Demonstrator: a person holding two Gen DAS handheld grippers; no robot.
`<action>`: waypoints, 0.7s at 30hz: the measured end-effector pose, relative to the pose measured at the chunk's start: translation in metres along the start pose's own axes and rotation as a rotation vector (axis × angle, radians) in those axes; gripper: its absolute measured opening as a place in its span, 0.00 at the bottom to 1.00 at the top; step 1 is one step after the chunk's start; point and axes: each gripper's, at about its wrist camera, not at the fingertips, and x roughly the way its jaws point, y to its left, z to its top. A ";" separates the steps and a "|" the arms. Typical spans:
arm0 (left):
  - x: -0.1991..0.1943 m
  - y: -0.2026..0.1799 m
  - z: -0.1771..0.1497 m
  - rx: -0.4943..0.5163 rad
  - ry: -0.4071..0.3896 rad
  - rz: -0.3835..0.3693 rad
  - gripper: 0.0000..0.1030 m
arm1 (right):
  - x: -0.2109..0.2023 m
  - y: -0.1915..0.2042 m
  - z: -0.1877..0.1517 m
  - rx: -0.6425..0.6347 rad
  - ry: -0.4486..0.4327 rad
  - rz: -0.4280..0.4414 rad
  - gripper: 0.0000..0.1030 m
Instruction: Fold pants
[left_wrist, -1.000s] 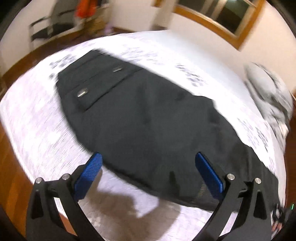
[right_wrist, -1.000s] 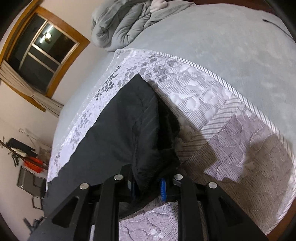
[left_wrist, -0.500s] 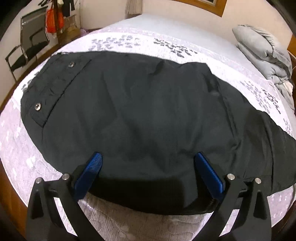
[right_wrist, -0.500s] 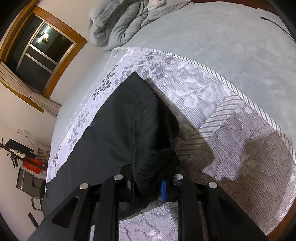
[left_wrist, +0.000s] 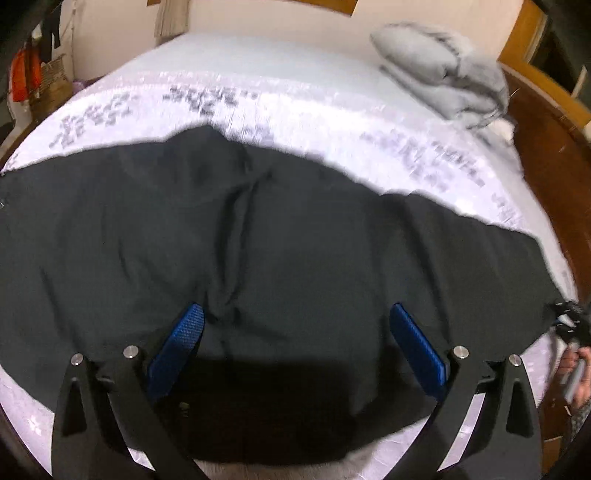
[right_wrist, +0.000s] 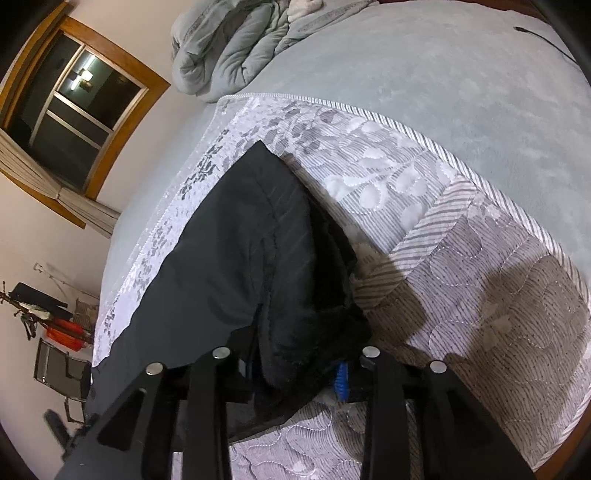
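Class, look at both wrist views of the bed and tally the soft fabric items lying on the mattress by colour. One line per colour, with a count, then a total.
Black: 1, the pants spread across the mattress.
Grey: 1, the bundled comforter at the far end.
Total: 2

The left wrist camera looks steeply down along its wide-spread blue-padded fingers, close over the flat black fabric pants on the white patterned quilted bedspread. The right wrist camera sits nearer still, at the pants' end, facing along them toward the wood-framed window. Both views share the pants, the bedspread and the crumpled grey duvet.
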 end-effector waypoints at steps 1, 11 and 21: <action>0.008 0.001 -0.003 0.017 0.012 0.016 0.97 | -0.002 0.000 0.000 -0.003 -0.002 -0.005 0.36; -0.006 0.000 -0.007 -0.009 -0.009 0.012 0.97 | -0.044 0.004 -0.029 0.006 -0.035 -0.065 0.54; -0.027 -0.019 -0.025 -0.001 -0.004 -0.047 0.97 | -0.005 0.065 -0.101 -0.037 0.157 0.181 0.53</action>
